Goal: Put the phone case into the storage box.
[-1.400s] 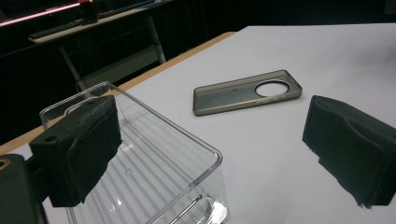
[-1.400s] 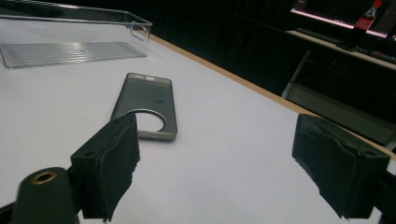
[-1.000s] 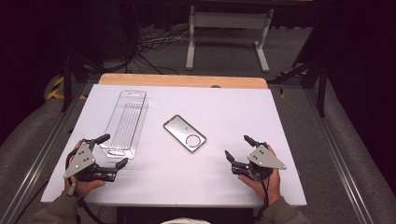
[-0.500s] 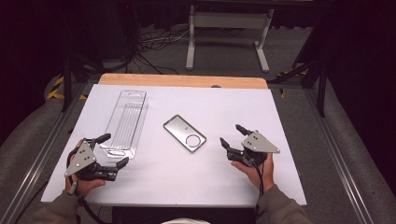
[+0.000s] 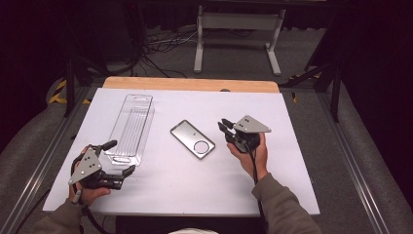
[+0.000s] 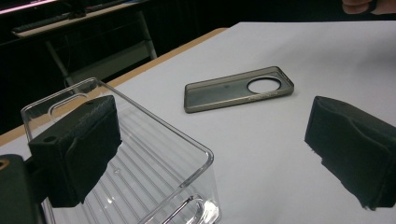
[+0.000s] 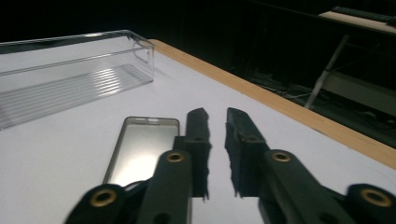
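A grey phone case (image 5: pixel 193 139) with a round camera hole lies flat in the middle of the white table (image 5: pixel 292 161). To its left stands a clear plastic tray (image 5: pixel 132 126), long and empty. My right gripper (image 5: pixel 221 124) hovers just right of the case and points at it. Its jaws have just been closing and now stand almost together with nothing between them; in the right gripper view (image 7: pixel 215 114) the case (image 7: pixel 140 149) lies just beyond and left of the tips. My left gripper (image 5: pixel 122 157) rests open at the tray's near end (image 6: pixel 154 163), one pad over the tray.
A wooden strip (image 5: pixel 190 84) runs along the table's far edge. Beyond it stand a metal frame (image 5: pixel 236 22) and cables on the floor. Rails run along both sides of the table. The person's right hand and sleeve (image 5: pixel 272 200) cross the near right part.
My right gripper has moved forward and left from the near right of the table to the phone case, and its jaws have closed. The left gripper has stayed in place.
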A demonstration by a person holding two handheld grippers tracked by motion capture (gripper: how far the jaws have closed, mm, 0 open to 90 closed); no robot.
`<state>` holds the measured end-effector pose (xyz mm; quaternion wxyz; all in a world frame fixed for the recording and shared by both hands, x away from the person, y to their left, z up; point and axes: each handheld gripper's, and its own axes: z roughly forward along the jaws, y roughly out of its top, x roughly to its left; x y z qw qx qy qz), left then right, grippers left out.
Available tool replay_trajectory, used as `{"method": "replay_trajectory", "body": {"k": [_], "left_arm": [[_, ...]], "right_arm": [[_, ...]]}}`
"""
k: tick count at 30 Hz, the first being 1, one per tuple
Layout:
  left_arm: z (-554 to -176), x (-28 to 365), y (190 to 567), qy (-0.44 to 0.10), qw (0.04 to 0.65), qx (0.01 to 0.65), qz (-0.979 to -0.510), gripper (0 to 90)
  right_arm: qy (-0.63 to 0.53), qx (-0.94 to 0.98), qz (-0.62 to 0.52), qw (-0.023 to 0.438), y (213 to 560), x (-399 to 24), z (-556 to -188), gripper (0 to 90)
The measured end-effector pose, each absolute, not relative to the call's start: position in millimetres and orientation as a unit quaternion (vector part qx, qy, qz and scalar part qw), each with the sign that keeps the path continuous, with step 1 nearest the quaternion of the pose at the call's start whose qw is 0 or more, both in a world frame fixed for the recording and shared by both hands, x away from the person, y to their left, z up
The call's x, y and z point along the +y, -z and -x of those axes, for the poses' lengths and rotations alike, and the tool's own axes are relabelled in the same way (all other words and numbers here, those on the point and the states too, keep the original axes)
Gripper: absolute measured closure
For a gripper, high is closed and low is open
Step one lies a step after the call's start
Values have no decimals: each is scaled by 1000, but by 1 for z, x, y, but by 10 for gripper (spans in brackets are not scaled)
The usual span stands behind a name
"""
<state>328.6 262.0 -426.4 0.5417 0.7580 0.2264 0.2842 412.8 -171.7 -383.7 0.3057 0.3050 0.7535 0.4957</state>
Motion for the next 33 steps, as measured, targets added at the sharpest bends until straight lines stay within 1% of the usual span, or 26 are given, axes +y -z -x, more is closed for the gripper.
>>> {"method": "replay_trajectory", "body": {"k": [2,3,6,9,23,28,30,33], "left_arm": [[-329,262,427,-282,543,229,-757,42],[-329,262,427,-283,542,229,-757,42],[-329,263,426,-283,539,226,-760,43],[-330,265,425,-286,541,228,-757,45],[-332,265,426,-280,539,230,-760,50],[-332,265,426,-279,537,228,-763,50],[-331,265,426,-277,538,228,-763,51],[-331,265,426,-276,538,227,-763,56]], "right_arm": [[-492,757,-308,300,383,-166,-419,891],[-491,762,-308,289,383,-162,-426,900],[-483,767,-311,285,384,-156,-434,900],[-472,778,-317,268,386,-143,-449,900],[-422,805,-334,250,404,-106,-493,900],[-413,809,-349,231,413,-96,-511,900],[-413,815,-348,212,416,-91,-520,900],[-389,828,-348,204,424,-83,-531,900]]}}
